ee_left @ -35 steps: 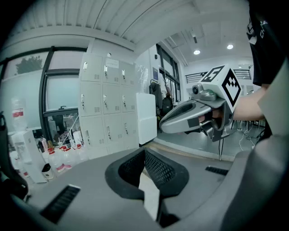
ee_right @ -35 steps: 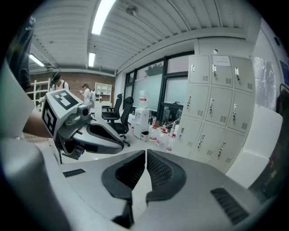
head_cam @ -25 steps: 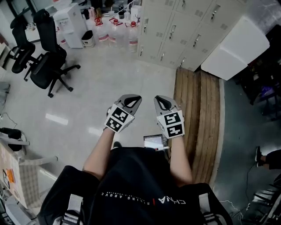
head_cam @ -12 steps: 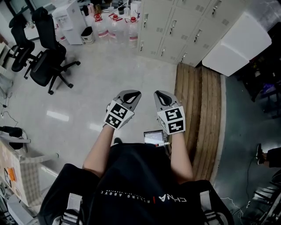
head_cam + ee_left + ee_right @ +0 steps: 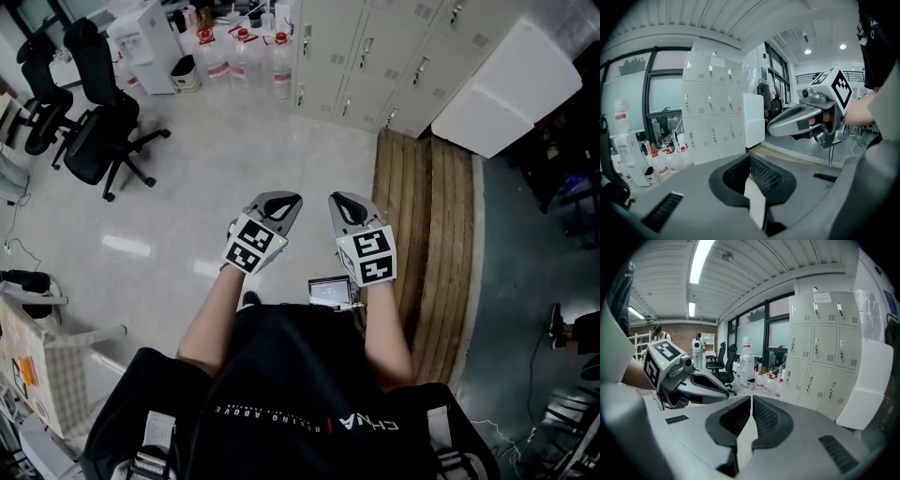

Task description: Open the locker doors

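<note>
The beige lockers [image 5: 375, 56] stand across the room at the top of the head view, every door closed, each with a small handle. Both grippers are held side by side at waist height, well short of them. My left gripper [image 5: 285, 201] is shut with nothing between its jaws, and so is my right gripper [image 5: 340, 201]. In the left gripper view the lockers [image 5: 712, 112] rise beyond the closed jaw tips [image 5: 750, 157], with the right gripper [image 5: 806, 121] alongside. In the right gripper view the lockers [image 5: 820, 352] show at right past the closed tips [image 5: 751, 398].
Black office chairs [image 5: 103, 131] stand at left. Water bottles [image 5: 244, 52] and a white dispenser [image 5: 150, 42] sit by the lockers' left end. A wooden platform [image 5: 422, 216] runs along the right, with a large white box [image 5: 506, 89] next to the lockers. A small screen [image 5: 330, 292] hangs at the person's waist.
The lockers and floor have slid slightly upward in the head view. Both grippers stay side by side and shut, almost where they were.
</note>
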The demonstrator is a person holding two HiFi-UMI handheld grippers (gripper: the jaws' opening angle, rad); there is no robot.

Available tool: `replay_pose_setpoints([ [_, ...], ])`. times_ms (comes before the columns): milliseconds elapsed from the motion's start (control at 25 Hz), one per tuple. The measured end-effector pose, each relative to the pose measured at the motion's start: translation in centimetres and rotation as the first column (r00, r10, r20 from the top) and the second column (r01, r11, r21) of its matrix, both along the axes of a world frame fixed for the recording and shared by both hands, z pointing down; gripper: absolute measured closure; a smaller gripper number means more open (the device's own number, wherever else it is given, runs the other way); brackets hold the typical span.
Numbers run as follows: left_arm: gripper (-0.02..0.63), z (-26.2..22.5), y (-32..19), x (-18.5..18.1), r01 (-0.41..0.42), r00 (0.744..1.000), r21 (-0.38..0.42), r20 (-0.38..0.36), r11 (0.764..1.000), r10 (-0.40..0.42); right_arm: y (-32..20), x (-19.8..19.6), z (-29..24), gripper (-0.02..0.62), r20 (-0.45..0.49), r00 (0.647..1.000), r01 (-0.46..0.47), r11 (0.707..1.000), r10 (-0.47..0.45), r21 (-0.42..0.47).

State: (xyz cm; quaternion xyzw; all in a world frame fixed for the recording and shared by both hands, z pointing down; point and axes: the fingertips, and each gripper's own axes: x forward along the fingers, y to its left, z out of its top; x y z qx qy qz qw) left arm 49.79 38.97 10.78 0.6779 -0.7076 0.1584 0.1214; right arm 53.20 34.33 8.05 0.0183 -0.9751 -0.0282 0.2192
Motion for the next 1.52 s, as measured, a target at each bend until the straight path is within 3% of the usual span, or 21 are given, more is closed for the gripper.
replay_pose_setpoints([
  [520,0.586,0.2,-6.2,2.3,0.043,0.999,-0.016,0.020,0.999,-0.043,-7.1,2.9,0.5,0.555,0.020,1.000,0.024,1.000,-0.024,-0.019],
  [800,0.586,0.7,-5.6,-0.6,0.183,0.983,-0.025,-0.019,0.983,-0.183,-9.7,3.4,1.8,0.555,0.003,1.000,0.020,0.997,-0.020,-0.070],
  [1120,0.586,2.4,-8.2,-6.4,0.157,0.987,-0.023,-0.037,0.987,-0.157,-11.6,-2.3,3.6,0.555,-0.027,1.000,-0.006,0.996,0.003,-0.087],
  [1360,0.586,2.0,-10.1,-16.1,0.208,0.977,0.004,-0.048,0.978,-0.208,-13.2,-9.5,3.0,0.555,-0.065,0.997,-0.037,0.998,0.035,-0.043],
  [1520,0.586,1.7,-11.8,-21.0,0.174,0.983,0.011,-0.061,0.985,-0.173,-14.9,-13.9,2.9,0.555,-0.077,0.994,-0.087,0.996,0.084,-0.031],
])
